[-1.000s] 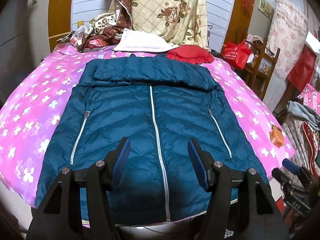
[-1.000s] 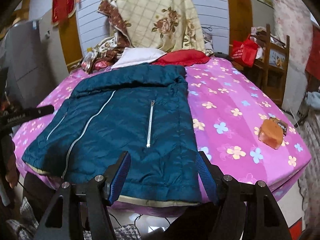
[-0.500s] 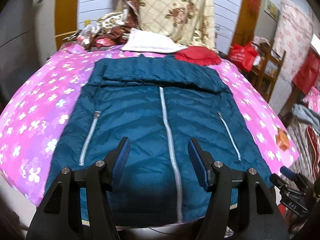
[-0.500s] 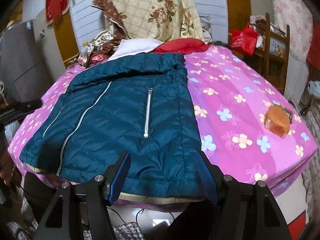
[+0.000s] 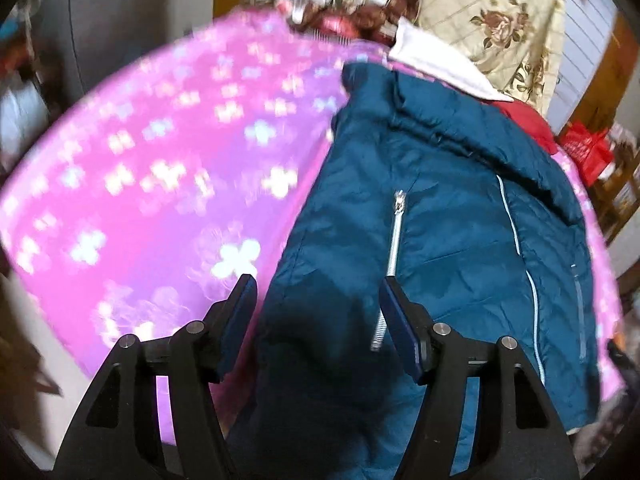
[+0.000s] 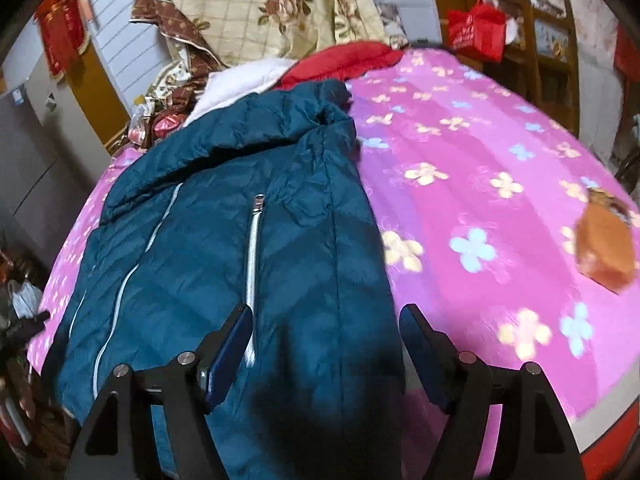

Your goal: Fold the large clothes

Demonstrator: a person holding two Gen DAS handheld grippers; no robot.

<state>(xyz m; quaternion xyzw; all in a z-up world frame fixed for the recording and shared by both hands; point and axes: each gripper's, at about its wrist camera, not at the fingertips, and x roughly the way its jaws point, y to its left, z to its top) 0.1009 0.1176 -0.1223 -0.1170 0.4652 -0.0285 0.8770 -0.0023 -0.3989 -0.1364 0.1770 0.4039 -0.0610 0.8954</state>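
Teal quilted down jacket (image 6: pixel 224 240), large: lies front-up and flat on a pink bedspread printed with pale flowers (image 6: pixel 480 184), collar toward 12 o'clock, hem hanging over the near bed edge at 6 o'clock. Chevron quilting; silver centre zip closed; a silver pocket zip on each side panel; collar or hood folded down across the top.

Cream floral quilt (image 6: pixel 256 4): heaped at 12 o'clock beyond the collar, with a white folded cloth (image 6: pixel 244 84) and a red cloth (image 6: pixel 344 60) just beside it.

Left gripper (image 5: pixel 316 312): black, blue-padded jaws apart and opening, poised over the jacket's left side edge; pads touch nothing, one finger over pink spread.

Right gripper (image 6: pixel 326 338): jaws wide and opening, framing the jacket's right side edge near the hem, no grip.

Small orange-brown object (image 6: pixel 606 248): on the spread at 3 o'clock, well apart from the jacket, blurred.
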